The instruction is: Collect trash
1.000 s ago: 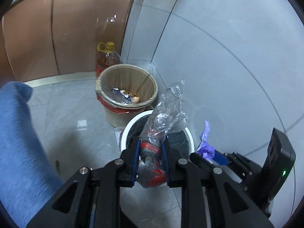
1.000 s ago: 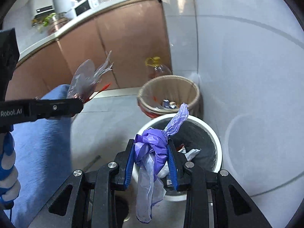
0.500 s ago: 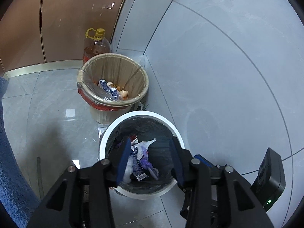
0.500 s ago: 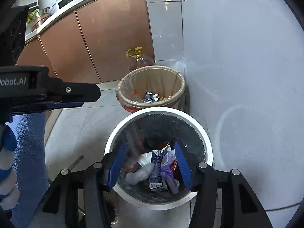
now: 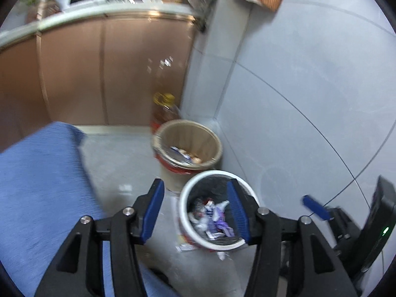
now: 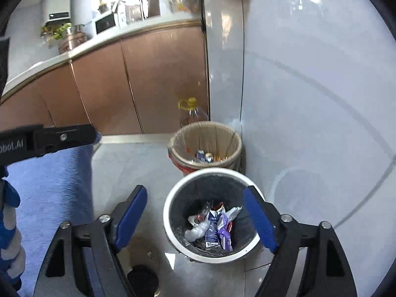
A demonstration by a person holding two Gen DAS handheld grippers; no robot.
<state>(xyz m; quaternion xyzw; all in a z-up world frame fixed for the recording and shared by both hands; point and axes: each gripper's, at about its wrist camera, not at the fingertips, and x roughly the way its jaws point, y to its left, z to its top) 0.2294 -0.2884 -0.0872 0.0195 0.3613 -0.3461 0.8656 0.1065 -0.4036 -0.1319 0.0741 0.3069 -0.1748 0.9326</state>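
Note:
A white-rimmed bin with a black liner stands on the floor by the wall. Inside lie wrappers, a clear plastic bag and a purple bag. My left gripper is open and empty, above and in front of the bin. My right gripper is open wide and empty, above the bin. The left gripper's side shows in the right wrist view; a blue pad of the right gripper shows in the left wrist view.
A tan bin with a clear liner holds scraps behind the white bin. An oil bottle stands in the corner. Copper cabinets line the back. A blue-clad leg is at left. A floor drain lies below.
Both grippers let go of the clear bag and the purple bag, which now lie in the white bin. Both have since opened wider and pulled up and back.

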